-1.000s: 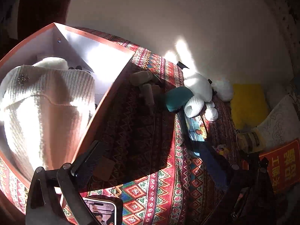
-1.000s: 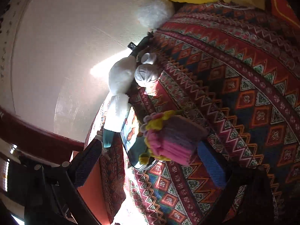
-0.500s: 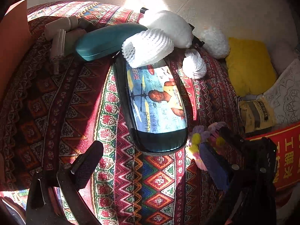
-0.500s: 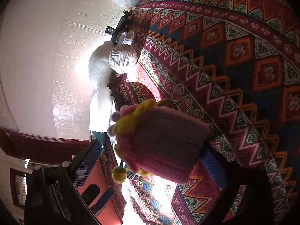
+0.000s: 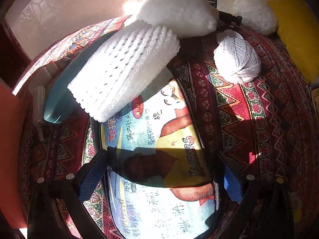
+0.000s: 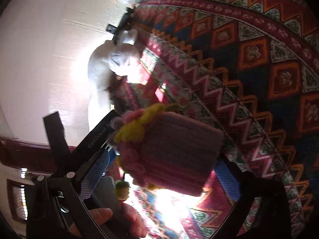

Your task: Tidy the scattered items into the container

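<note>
In the left wrist view a printed pencil case (image 5: 155, 139) with a cartoon picture lies on the patterned cloth (image 5: 269, 119). My left gripper (image 5: 159, 179) is open, one finger on each side of the case. A white foam net sleeve (image 5: 123, 69) rests on its far end, over a teal glasses case (image 5: 59, 103). A white yarn ball (image 5: 237, 61) lies to the right. In the right wrist view my right gripper (image 6: 161, 169) is shut on a pink knitted pouch (image 6: 171, 153) with yellow trim, held above the cloth (image 6: 259, 59).
A white fluffy bundle (image 5: 175, 12) and another (image 5: 255, 14) lie at the back by the wall, with a yellow cushion (image 5: 299, 29) at far right. The orange container's edge (image 5: 10, 139) is at the left. The other gripper and a hand (image 6: 119, 219) show lower left.
My left gripper has swung from the orange container to the pencil case and closed in over it. My right gripper has lifted the pink pouch off the cloth.
</note>
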Motion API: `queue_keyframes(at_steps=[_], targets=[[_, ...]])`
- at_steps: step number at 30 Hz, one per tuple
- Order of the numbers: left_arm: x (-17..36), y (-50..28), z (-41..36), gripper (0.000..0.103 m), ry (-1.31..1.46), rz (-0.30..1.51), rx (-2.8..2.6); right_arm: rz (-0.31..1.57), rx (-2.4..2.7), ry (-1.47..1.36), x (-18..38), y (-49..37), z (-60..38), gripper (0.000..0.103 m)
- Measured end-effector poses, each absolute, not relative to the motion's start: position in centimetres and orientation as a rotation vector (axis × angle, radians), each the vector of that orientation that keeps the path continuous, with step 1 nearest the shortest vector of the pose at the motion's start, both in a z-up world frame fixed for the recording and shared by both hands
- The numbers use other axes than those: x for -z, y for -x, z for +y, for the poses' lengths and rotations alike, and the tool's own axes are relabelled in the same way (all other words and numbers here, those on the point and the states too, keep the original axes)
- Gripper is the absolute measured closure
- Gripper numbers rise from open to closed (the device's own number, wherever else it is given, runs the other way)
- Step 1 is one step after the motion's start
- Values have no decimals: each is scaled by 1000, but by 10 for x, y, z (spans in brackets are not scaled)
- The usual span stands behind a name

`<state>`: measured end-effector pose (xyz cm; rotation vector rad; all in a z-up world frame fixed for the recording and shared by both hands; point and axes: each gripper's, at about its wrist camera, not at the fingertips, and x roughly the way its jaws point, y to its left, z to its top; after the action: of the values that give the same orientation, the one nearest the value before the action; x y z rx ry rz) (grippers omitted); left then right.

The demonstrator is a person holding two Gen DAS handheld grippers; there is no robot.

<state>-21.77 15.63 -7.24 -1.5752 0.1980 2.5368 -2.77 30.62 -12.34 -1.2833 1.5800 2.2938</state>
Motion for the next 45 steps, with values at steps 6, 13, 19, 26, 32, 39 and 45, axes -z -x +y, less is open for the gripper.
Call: queue_keyframes(at_steps=[6, 13, 19, 26, 32, 39, 45], targets=[[71, 209, 144, 1, 1502, 169, -2520, 1501, -2350, 1309, 122, 27, 301, 3], [72, 206, 144, 1, 1451, 255, -2506, 1410, -2345, 1334, 121, 26, 298, 14], [73, 199, 140, 1, 1422, 282, -2500, 1410, -2318, 1351, 121, 22, 295, 26], [73, 182, 121, 0, 1403, 248, -2497, 1405, -2351, 1339, 117, 6, 287, 39], [78, 135, 95, 1, 1361, 219, -2510, 1352, -2442, 1080, 85, -14, 302, 47], [76, 35, 58, 3, 1315, 268, -2444, 1405, -2471, 1071, 85, -15, 303, 59], [68, -23, 25, 1, 1279, 259, -2442, 1393, -2434, 1204, 99, -6, 294, 42]])
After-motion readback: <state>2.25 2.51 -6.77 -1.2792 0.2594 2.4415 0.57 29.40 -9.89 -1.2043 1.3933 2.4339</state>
